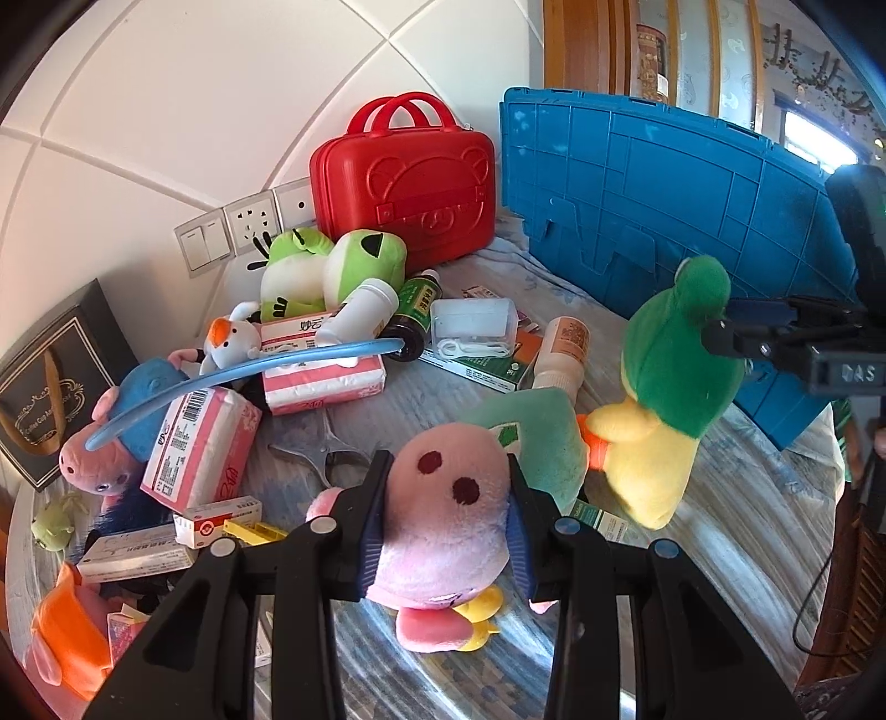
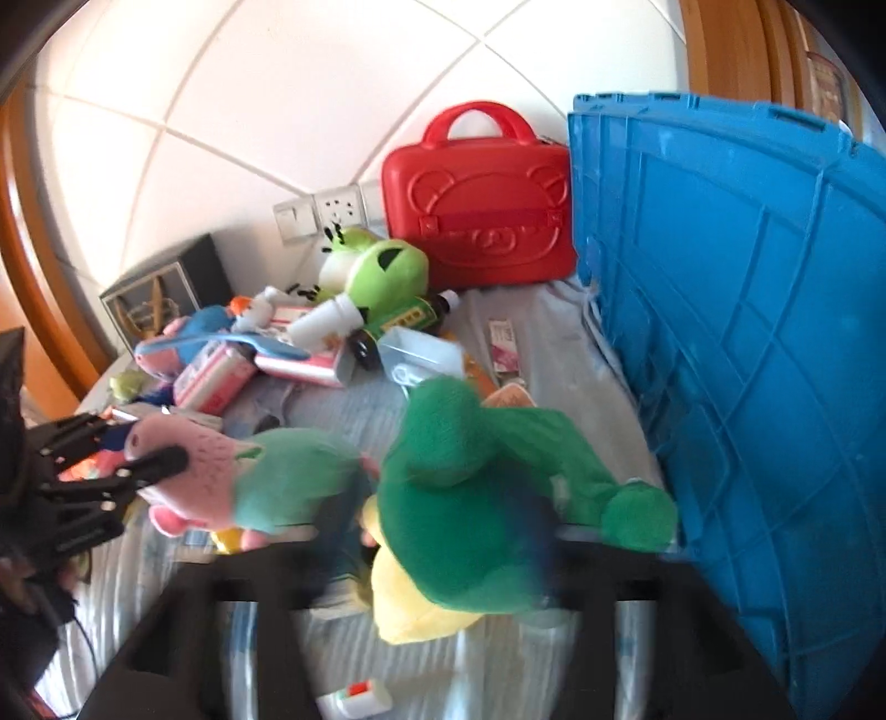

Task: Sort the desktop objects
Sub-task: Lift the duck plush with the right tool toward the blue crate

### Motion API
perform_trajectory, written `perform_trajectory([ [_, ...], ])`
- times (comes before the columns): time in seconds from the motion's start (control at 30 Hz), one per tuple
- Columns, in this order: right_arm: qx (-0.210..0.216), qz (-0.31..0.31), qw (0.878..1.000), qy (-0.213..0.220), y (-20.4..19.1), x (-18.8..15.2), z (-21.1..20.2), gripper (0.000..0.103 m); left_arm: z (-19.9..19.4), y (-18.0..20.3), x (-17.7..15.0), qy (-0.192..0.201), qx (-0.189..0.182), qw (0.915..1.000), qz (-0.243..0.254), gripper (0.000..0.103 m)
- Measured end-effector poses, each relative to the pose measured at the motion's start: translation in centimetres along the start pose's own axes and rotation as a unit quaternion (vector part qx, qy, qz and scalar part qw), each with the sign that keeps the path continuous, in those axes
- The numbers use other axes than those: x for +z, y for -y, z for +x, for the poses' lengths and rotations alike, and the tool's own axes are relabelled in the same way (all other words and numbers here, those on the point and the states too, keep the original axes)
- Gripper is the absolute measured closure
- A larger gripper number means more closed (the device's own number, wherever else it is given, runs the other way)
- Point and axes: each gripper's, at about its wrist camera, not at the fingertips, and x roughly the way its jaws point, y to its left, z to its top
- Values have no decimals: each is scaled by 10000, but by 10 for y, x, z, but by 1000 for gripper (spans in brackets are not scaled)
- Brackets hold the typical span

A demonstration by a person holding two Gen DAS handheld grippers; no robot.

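Behind your bench [image 1: 736,509], covered in a pale blue patterned cloth, stands a wall of large white tiles [image 1: 221,83] with grey joints. You see a row of white switches and sockets [image 1: 243,224] low on it. Wooden framing [image 1: 581,44] rises at upper right beside a bright window [image 1: 808,133].

Green-hooded plush duck [image 2: 476,498] beside blue crate [image 2: 747,332]

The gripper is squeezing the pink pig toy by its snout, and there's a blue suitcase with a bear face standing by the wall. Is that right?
Almost. The left gripper is indeed squeezing the pink pig toy by its snout, but the suitcase with the bear face by the wall is red, not blue. The blue thing is the big plastic crate beside it. The left wrist view shows both clearly.
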Motion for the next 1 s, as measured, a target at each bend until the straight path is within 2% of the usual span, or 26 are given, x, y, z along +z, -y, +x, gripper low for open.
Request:
perform_trajectory([
  [0.07, -58, -41, 9997, 235, 2, 0, 3, 2, 1, -2, -1, -10, -17, 10000, -39, 67],
  [0.17, -484, -174, 9963, 685, 4, 10, 13, 2, 5, -6, 0, -24, -38, 9999, -116, 67],
  [0.3, -230, 119, 9994, 222, 26, 29, 57, 2, 8, -7, 5, -64, -48, 9999, -100, 67],
  [0.43, 352, 706, 9965, -274, 54, 44, 90, 6, 9, -10, 9, -67, -76, 9999, -124, 67],
  [0.6, 222, 737, 9965, -331, 55, 49, 88, 6, 11, -16, 10, -102, -115, 9995, -271, 67],
  [0.7, 270, 788, 9959, -362, 44, 35, 63, 6, 10, -15, 8, -95, -136, 9996, -250, 67],
  [0.8, -7, 1084, 9929, -496, 37, 13, 46, 4, 10, -14, 8, -77, -157, 9995, -252, 67],
  [0.87, 41, 1358, 9880, -727, 36, -3, 53, 4, 10, -15, 7, -74, -174, 9995, -271, 67],
  [1.0, -250, 1842, 9771, -1040, 46, -17, 84, 2, 9, -17, 6, -88, -219, 9993, -281, 67],
])
